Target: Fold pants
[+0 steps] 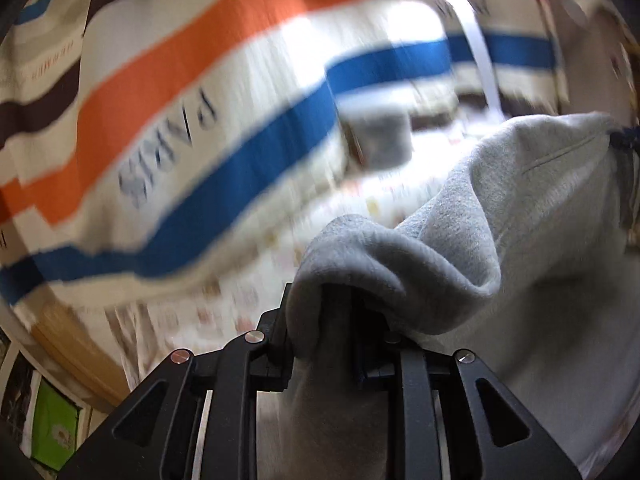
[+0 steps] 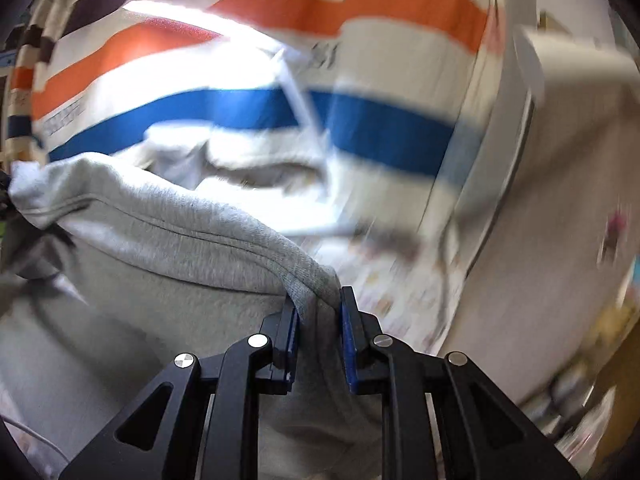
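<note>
Light grey sweat pants (image 1: 500, 216) hang in the air between my two grippers. My left gripper (image 1: 324, 312) is shut on a bunched edge of the pants, which drapes over and hides its fingertips. In the right wrist view my right gripper (image 2: 318, 304) is shut on a seamed edge of the same pants (image 2: 160, 240); blue pads (image 2: 347, 336) press the cloth from both sides. The cloth stretches away to the left and hangs down below the jaws. Both views are blurred by motion.
A striped curtain (image 1: 200, 92) with orange, blue and brown bands and the word PARIS fills the background, and shows in the right wrist view (image 2: 380, 132). A pale patterned bed surface (image 1: 256, 280) lies below. A white cabinet or wall (image 2: 540, 220) stands at the right.
</note>
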`<action>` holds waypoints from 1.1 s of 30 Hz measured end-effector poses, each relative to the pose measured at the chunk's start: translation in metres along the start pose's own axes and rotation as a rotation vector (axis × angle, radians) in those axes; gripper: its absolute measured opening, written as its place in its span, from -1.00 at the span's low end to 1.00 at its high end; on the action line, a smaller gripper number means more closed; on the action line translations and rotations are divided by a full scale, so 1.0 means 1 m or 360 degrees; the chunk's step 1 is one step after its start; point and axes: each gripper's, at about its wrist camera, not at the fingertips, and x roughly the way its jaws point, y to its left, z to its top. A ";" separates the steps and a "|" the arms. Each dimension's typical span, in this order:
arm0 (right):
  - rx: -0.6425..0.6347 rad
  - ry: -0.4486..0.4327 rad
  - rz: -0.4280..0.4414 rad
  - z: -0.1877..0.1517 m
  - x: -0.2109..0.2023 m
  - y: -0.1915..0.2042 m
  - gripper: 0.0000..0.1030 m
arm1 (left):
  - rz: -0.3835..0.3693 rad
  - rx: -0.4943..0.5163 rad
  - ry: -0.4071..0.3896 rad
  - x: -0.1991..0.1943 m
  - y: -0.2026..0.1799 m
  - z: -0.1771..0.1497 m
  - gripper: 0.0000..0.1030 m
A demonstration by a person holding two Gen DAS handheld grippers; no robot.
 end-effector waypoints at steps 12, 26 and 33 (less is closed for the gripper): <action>0.0304 0.0312 0.0328 -0.137 -0.040 0.050 -0.64 | 0.0012 -0.0093 0.0089 -0.050 -0.005 -0.076 -0.56; 0.0322 0.0424 0.0341 -0.164 -0.058 0.051 -0.41 | 0.0134 -0.0247 0.0163 -0.068 0.012 -0.126 0.33; 0.0522 0.0238 0.0146 -0.140 -0.106 0.004 0.43 | 0.0176 -0.0409 0.0145 -0.082 0.046 -0.123 0.65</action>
